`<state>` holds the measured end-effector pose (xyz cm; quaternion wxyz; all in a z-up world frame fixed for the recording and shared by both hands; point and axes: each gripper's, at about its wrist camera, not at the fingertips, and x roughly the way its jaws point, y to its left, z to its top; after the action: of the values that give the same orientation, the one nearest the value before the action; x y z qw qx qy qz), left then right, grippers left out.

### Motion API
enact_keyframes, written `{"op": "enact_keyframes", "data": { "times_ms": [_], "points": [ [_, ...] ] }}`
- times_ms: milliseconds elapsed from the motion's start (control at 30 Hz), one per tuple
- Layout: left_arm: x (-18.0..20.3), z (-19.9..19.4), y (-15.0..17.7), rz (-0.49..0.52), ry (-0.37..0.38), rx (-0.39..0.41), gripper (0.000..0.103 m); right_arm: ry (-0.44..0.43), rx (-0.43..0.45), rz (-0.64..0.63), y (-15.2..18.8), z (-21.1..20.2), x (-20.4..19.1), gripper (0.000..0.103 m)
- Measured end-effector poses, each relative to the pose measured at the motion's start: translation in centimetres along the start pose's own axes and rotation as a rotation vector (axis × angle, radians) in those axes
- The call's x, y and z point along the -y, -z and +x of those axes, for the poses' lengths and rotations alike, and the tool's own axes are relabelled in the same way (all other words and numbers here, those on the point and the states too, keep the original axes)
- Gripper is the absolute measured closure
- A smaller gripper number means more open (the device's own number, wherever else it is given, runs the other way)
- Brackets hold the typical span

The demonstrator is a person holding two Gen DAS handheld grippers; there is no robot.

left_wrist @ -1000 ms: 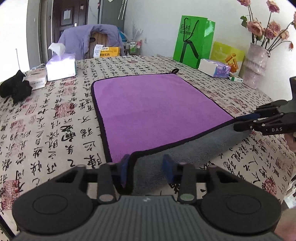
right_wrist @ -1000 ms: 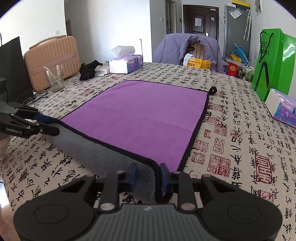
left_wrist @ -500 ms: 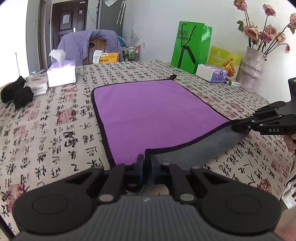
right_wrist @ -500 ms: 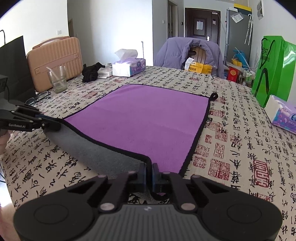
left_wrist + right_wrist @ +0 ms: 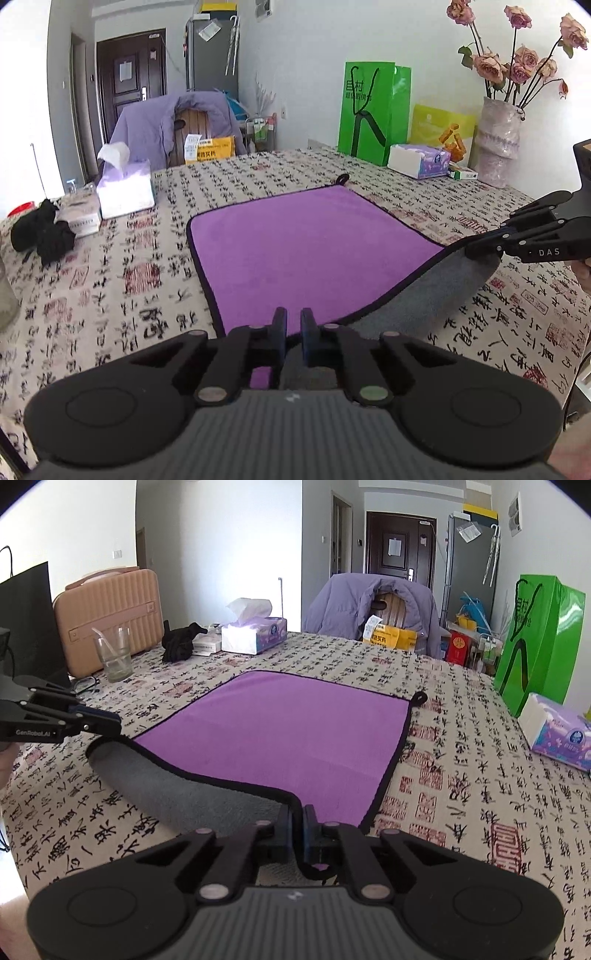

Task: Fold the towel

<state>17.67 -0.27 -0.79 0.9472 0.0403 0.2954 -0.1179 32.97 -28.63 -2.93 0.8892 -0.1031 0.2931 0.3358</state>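
Note:
A purple towel (image 5: 314,243) with a black hem and grey underside lies spread on the patterned tablecloth; it also shows in the right wrist view (image 5: 295,734). My left gripper (image 5: 291,326) is shut on the towel's near left corner. My right gripper (image 5: 297,818) is shut on the near right corner. Both corners are lifted, so the near edge curls up and shows its grey underside (image 5: 192,797). Each gripper appears in the other's view: the right one (image 5: 484,249) and the left one (image 5: 107,725).
Tissue boxes (image 5: 125,188) (image 5: 255,635), a black cloth (image 5: 40,232), a glass (image 5: 112,653), a pink case (image 5: 110,616), a green bag (image 5: 373,110), a flower vase (image 5: 498,140) and a chair with a purple jacket (image 5: 369,605) ring the table.
Both grippers closed on the towel's near corners and lifted them. The near edge now rises off the table, with more grey underside showing.

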Motion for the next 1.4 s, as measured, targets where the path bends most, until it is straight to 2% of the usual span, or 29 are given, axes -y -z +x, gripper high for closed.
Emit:
{"op": "enact_keyframes", "data": {
  "times_ms": [200,267,300,333,367,467,533,600,633,1400],
  "points": [
    [-0.6,0.7,-0.1,-0.024,0.008,-0.040,0.092,0.000,0.001,-0.004,-0.4,-0.1,0.1,0.098],
    [-1.0,0.9,0.2,-0.040,0.013,-0.062,0.082,-0.001,-0.001,-0.006,-0.3,0.0,0.0,0.098],
    [-1.2,1.0,0.3,-0.052,0.017,-0.070,0.068,0.000,-0.001,-0.006,-0.3,0.0,0.0,0.098],
    [-1.4,1.0,0.4,-0.058,0.020,-0.073,0.061,-0.001,-0.002,-0.007,-0.3,0.1,0.0,0.098],
    [-1.5,1.0,0.5,-0.060,0.016,-0.081,0.060,-0.001,-0.002,-0.007,-0.3,0.1,0.0,0.098],
    [-1.9,1.4,0.8,-0.076,0.027,-0.101,0.061,-0.001,-0.002,-0.007,-0.3,0.1,0.0,0.098],
    [-2.0,1.6,0.9,-0.082,0.043,-0.111,0.067,0.000,-0.001,-0.006,-0.3,0.1,0.0,0.098],
    [-1.9,1.7,1.0,-0.076,0.056,-0.116,0.093,0.001,-0.001,-0.006,-0.2,0.0,0.0,0.098],
    [-1.9,1.7,1.0,-0.073,0.060,-0.117,0.097,0.001,0.000,-0.006,-0.2,0.0,0.0,0.098],
    [-1.0,1.1,-2.3,0.040,-0.005,-0.021,0.098,0.023,0.026,-0.028,-2.2,-0.4,0.7,0.098]
  ]
}}
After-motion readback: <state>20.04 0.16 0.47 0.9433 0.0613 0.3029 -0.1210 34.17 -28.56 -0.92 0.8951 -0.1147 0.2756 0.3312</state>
